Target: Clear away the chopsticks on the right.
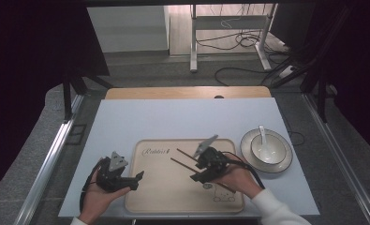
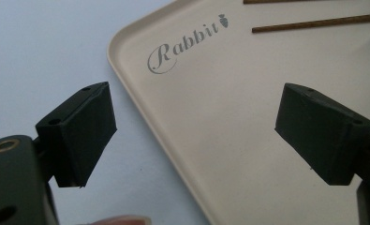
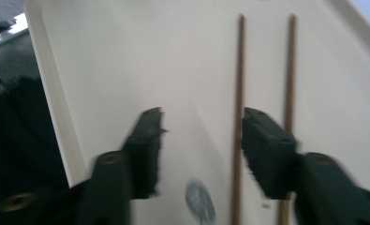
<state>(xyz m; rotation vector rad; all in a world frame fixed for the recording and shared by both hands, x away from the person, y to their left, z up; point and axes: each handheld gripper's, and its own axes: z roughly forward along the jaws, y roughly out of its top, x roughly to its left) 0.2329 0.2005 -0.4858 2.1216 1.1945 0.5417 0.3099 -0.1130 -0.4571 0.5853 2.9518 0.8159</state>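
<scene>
In the high view my right gripper (image 1: 197,176) sits right of centre in the lower half of the frame, over the cream tray (image 1: 147,197), and my left gripper (image 1: 135,180) is at the lower left, at the tray's left edge. My right jaws stand partly open with nothing between them: in the right gripper view (image 3: 201,140) the gap shows only bare tray (image 3: 103,61). The two brown chopsticks (image 3: 241,70) lie side by side on the tray, running up the right half of that frame; the nearer one runs just along the inner edge of my right-hand jaw, and the picture is too blurred to tell whether they touch. In the high view the chopsticks (image 1: 185,157) slant across the tray's middle, passing under my right gripper. My left jaws are wide apart and hold nothing (image 2: 194,136); one hangs over the white table (image 2: 42,51), the other over the tray (image 2: 229,140), near its "Rabbit" lettering (image 2: 187,44). A bowl with a spoon (image 1: 266,149) rests on a plate at the right of the high view, beside the tray.
</scene>
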